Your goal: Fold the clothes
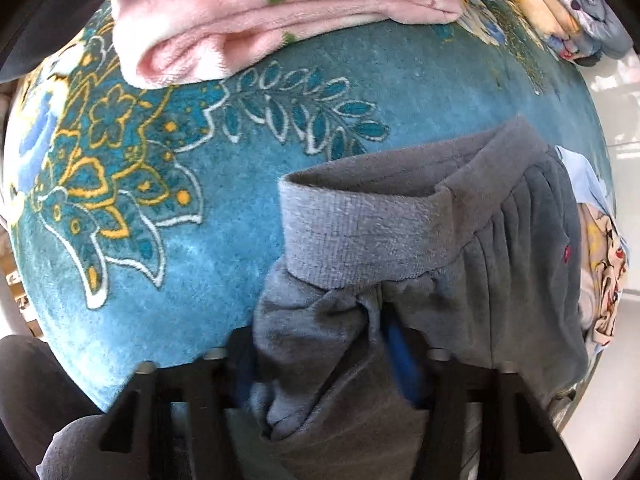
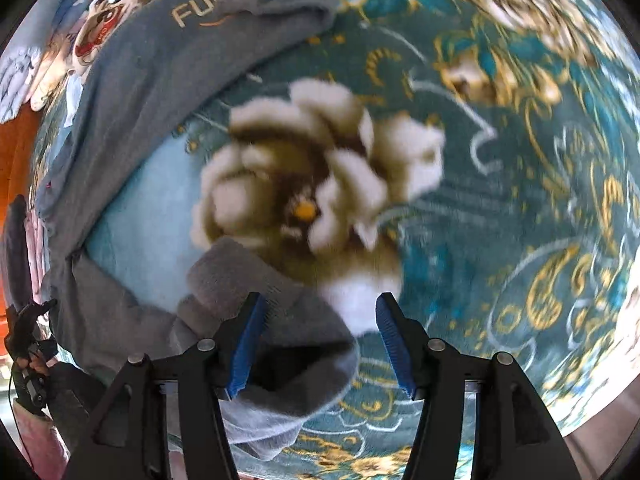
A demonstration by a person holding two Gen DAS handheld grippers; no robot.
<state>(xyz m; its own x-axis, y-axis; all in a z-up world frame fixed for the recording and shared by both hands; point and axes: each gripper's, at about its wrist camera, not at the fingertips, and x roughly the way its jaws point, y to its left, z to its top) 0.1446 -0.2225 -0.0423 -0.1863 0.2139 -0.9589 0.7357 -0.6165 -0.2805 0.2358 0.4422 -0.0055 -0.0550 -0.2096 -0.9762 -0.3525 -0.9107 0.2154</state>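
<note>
Left wrist view: the grey sweatshirt (image 1: 400, 280) lies on a teal floral blanket (image 1: 180, 280), its ribbed cuff (image 1: 360, 232) standing open just ahead of the left gripper (image 1: 320, 360). Grey cloth fills the space between that gripper's fingers; one blue pad (image 1: 400, 352) shows at the cloth's right side and the other is covered, so the gripper appears closed on a bunch of the sweatshirt, though the hidden pad leaves the contact not fully certain. Only this view shows a folded pink towel (image 1: 280, 28) at the blanket's far edge, a stack of folded clothes (image 1: 572, 12) at its far right corner, and a cartoon-printed garment (image 1: 600, 248) at the right edge, partly under the sweatshirt. Right wrist view: only here does the sweatshirt's body (image 2: 160, 80) show with lettering that begins "FUN", spread towards the upper left, beside a large pale flower (image 2: 312, 184) in the blanket's pattern; the frame is motion-blurred. The right gripper (image 2: 318, 344) stands open, its blue pads (image 2: 394, 344) well apart. The sweatshirt's second cuff (image 2: 288, 360) lies between the fingers, against the left pad and clear of the right one, unclamped.
</note>
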